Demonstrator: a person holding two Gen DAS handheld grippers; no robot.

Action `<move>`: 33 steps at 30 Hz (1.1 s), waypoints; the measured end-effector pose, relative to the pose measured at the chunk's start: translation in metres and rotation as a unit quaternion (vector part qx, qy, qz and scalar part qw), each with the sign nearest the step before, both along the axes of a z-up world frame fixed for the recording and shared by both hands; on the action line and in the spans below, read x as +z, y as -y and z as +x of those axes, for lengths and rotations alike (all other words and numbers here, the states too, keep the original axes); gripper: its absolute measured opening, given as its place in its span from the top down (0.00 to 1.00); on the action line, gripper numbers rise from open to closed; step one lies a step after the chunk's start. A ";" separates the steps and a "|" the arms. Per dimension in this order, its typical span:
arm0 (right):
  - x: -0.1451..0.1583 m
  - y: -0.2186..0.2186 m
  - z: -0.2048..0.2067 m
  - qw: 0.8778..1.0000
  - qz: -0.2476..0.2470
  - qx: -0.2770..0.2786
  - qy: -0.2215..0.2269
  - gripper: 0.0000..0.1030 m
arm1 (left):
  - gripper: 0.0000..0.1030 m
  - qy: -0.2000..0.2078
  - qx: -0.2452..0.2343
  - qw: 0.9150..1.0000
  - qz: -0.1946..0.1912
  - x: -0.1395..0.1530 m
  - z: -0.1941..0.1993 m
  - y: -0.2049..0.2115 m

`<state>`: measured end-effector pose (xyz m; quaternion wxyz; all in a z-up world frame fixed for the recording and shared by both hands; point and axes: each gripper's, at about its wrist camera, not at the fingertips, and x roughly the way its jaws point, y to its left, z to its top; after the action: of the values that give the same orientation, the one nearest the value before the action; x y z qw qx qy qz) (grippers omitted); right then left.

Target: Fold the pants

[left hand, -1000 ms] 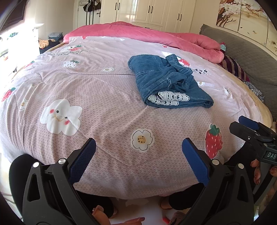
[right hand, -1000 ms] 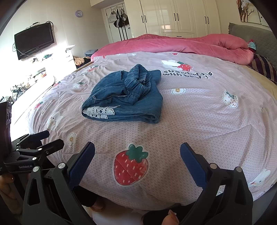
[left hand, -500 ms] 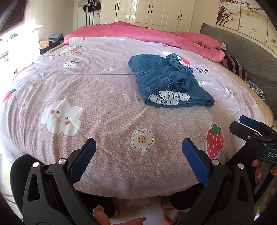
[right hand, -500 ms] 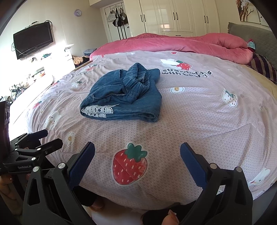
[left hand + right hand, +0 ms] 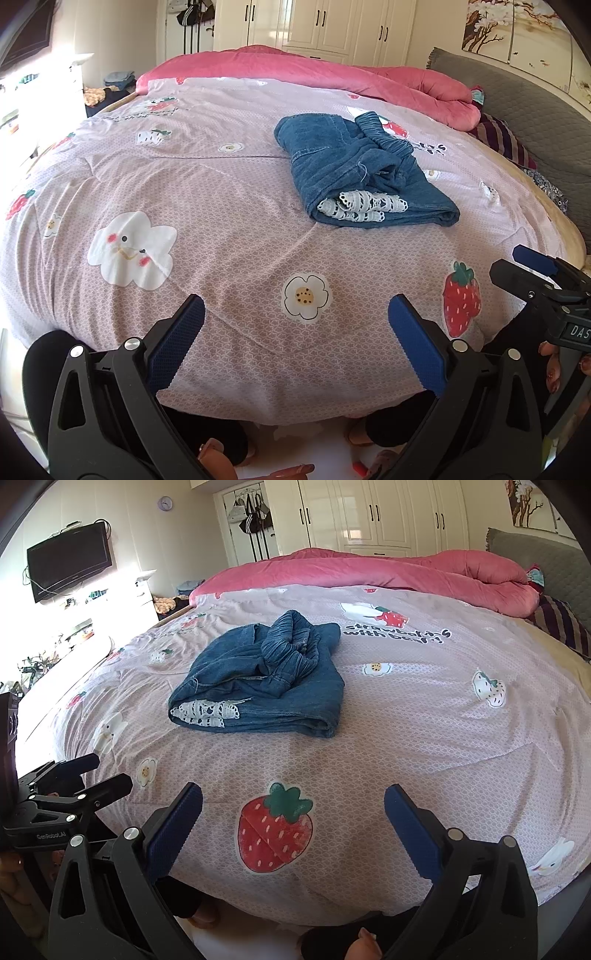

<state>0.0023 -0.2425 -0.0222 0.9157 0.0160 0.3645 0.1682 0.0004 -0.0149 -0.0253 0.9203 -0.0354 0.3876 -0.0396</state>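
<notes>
Blue denim pants (image 5: 354, 170) with a white lace hem lie folded in a bundle on the pink patterned bedspread (image 5: 221, 206); they also show in the right wrist view (image 5: 266, 679). My left gripper (image 5: 295, 332) is open and empty above the bed's near edge, well short of the pants. My right gripper (image 5: 293, 819) is open and empty too, above a strawberry print at the near edge. Each gripper shows at the side of the other's view: the right one (image 5: 532, 269) and the left one (image 5: 96, 775).
A rolled pink duvet (image 5: 332, 77) lies across the far side of the bed. A grey headboard (image 5: 535, 118) and striped pillow (image 5: 506, 140) are at the right. White wardrobes (image 5: 369, 517) stand behind, a wall TV (image 5: 70, 568) at the left.
Both grippers have drifted very slightly; the pants sit a touch farther left in the right wrist view. Both stay open and the pants have not moved.
</notes>
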 end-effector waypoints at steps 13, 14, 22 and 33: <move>0.001 -0.004 0.007 1.000 -0.012 0.002 -0.002 0.04 | 0.09 0.000 -0.010 1.000 0.006 -0.001 0.003 0.002; 0.001 -0.003 0.009 1.000 -0.012 0.001 -0.001 0.04 | 0.09 -0.001 -0.010 1.000 0.008 -0.002 0.004 0.002; -0.004 0.003 0.019 1.000 -0.013 -0.008 -0.006 0.04 | 0.09 -0.017 -0.019 1.000 0.007 -0.008 0.010 0.002; -0.006 0.040 0.049 0.998 -0.017 -0.064 -0.004 0.04 | 0.09 -0.025 -0.019 0.999 -0.018 0.001 0.045 -0.021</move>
<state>0.0513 -0.2823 -0.0287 0.9233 0.0243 0.3691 0.1032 0.0457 0.0062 -0.0240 0.9088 -0.0458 0.4099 -0.0634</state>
